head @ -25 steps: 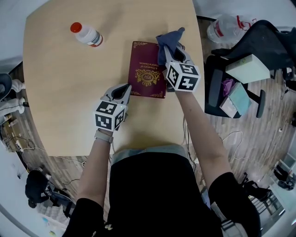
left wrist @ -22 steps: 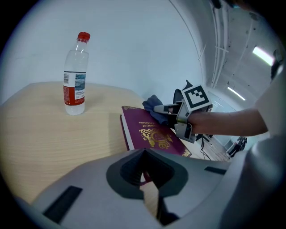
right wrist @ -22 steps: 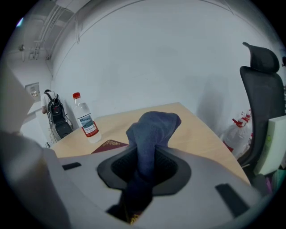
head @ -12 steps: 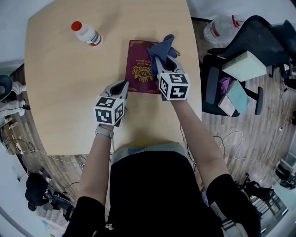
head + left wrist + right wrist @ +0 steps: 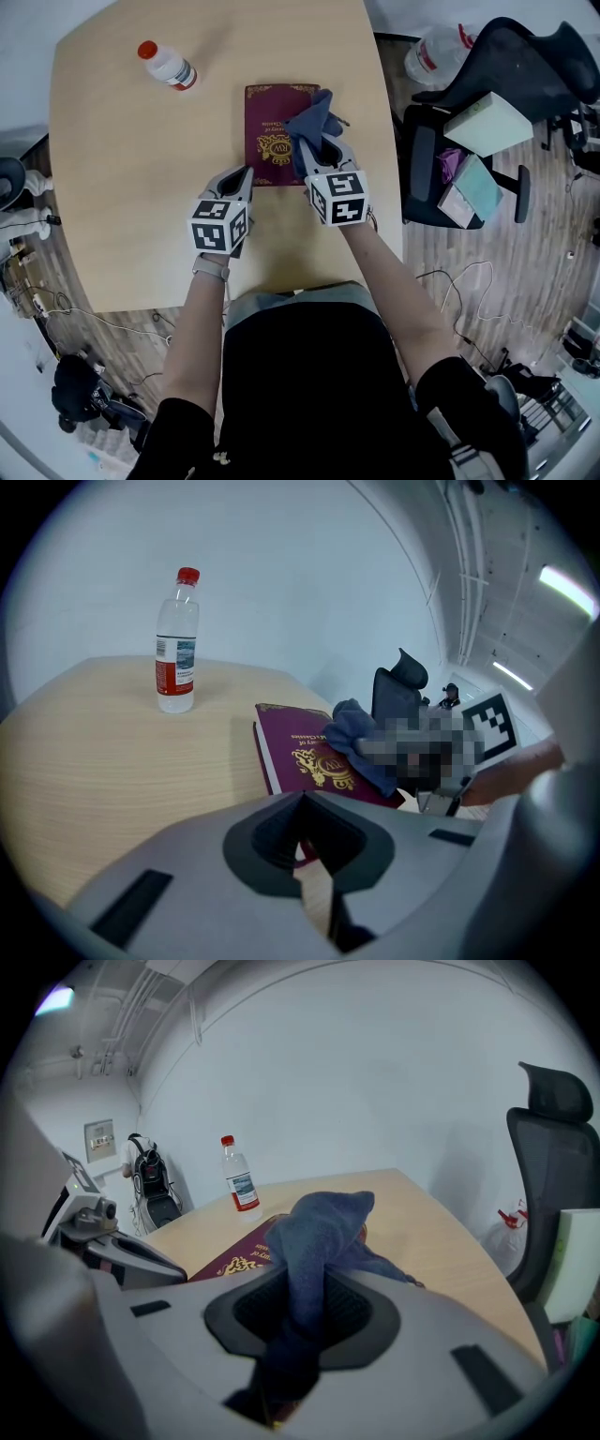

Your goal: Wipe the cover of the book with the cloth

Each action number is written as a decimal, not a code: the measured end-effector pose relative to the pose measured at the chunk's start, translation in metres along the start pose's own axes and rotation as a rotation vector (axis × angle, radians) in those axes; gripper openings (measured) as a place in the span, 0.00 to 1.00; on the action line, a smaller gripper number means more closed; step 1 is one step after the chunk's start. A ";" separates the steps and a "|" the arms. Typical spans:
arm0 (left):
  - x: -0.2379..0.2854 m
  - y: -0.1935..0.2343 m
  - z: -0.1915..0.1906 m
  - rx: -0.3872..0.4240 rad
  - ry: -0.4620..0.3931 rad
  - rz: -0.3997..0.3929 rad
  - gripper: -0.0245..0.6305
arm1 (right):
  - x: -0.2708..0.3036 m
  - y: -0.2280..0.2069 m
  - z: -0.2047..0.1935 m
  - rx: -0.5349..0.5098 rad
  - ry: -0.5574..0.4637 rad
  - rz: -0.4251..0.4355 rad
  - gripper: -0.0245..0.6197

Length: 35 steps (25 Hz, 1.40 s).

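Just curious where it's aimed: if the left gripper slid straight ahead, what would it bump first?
Probably the near left corner of the maroon book; the left gripper, jaws shut and empty, tilts down toward it. Depth is unclear, so it might touch the table just short of it.

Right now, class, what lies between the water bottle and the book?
Nothing: only bare tabletop separates the bottle from the book, clearest in the head view.

Gilt monogram [image 5: 275, 148], perhaps "RW", on the book [image 5: 265, 112] cover; title line unreadable
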<state>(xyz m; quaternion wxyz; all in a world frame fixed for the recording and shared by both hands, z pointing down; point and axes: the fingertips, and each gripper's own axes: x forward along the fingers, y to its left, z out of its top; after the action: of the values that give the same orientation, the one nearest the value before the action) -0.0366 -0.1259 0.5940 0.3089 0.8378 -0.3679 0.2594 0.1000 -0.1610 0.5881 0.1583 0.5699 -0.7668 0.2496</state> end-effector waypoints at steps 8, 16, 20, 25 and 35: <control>-0.010 -0.010 -0.016 0.007 0.010 0.019 0.07 | -0.035 0.020 -0.030 -0.014 0.022 0.051 0.19; -0.021 -0.022 -0.033 -0.012 0.016 0.029 0.07 | -0.064 0.031 -0.051 -0.017 0.053 0.075 0.19; -0.022 -0.028 -0.041 -0.016 0.016 0.035 0.07 | -0.072 0.033 -0.061 -0.025 0.083 0.086 0.19; -0.024 -0.031 -0.044 -0.020 0.029 0.034 0.07 | -0.081 0.041 -0.069 -0.041 0.146 0.096 0.19; -0.025 -0.033 -0.045 -0.005 0.031 0.037 0.07 | -0.069 0.064 -0.073 -0.117 0.350 0.155 0.19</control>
<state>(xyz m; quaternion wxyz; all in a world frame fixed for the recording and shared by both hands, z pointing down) -0.0352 -0.0652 0.5968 0.3120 0.8259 -0.3791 0.2771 0.0569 -0.0502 0.5990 0.3025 0.4468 -0.7823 0.3112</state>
